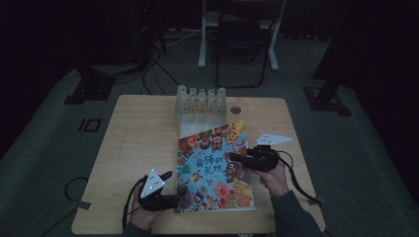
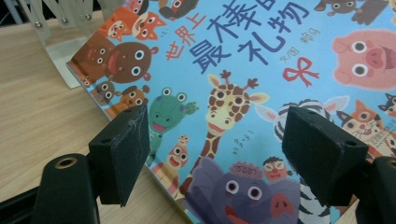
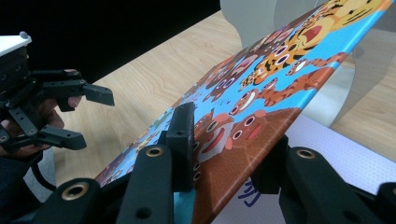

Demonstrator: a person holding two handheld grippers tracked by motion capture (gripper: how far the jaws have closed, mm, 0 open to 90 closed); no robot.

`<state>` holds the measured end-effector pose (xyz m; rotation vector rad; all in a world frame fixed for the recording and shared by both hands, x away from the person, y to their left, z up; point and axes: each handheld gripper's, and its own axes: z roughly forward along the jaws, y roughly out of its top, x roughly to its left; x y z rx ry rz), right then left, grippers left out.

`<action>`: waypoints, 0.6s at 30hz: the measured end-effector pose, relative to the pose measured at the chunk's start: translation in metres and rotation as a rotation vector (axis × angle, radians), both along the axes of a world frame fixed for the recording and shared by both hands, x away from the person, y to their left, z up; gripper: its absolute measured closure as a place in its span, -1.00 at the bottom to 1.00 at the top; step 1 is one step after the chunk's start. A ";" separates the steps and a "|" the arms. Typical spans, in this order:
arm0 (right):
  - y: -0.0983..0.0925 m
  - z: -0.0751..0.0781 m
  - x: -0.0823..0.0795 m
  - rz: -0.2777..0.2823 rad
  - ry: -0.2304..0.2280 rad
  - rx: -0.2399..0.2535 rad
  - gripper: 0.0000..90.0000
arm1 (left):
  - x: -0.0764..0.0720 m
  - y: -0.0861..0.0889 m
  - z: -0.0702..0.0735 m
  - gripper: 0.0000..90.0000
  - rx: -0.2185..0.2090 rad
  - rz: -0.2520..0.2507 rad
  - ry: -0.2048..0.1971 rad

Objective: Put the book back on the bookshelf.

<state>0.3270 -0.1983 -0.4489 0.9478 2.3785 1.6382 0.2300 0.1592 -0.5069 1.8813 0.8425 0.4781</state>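
Item: one picture book (image 1: pixel 213 168), its cover crowded with cartoon animals, lying near the front middle of the wooden bench (image 1: pixel 138 143), its far end just before a clear plastic rack (image 1: pixel 200 104). The front cover is gripped at its right edge by the right gripper (image 1: pixel 236 157), jaws clenched on it, and is held lifted at a slant, with a white page seen beneath in the right gripper view. The left gripper (image 1: pixel 170 190) is held at the book's near left corner, jaws released and spread wide, nothing between them. The step is judged to be opening the cover; it is best swung slowly about the spine, the left gripper pressing the pages down. The room beyond the bench is dark and hard to make out; the rack's slots cannot be counted surely.
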 end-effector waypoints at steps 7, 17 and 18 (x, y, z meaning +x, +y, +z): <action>-0.001 0.005 -0.004 0.004 -0.034 -0.004 0.48 | 0.003 0.000 0.002 -0.48 0.004 0.001 -0.004; -0.004 0.009 -0.009 0.016 -0.068 -0.007 0.48 | 0.008 0.002 0.004 -0.48 0.005 0.011 -0.009; -0.004 0.009 -0.009 0.018 -0.071 -0.007 0.48 | 0.008 0.002 0.004 -0.48 0.005 0.011 -0.009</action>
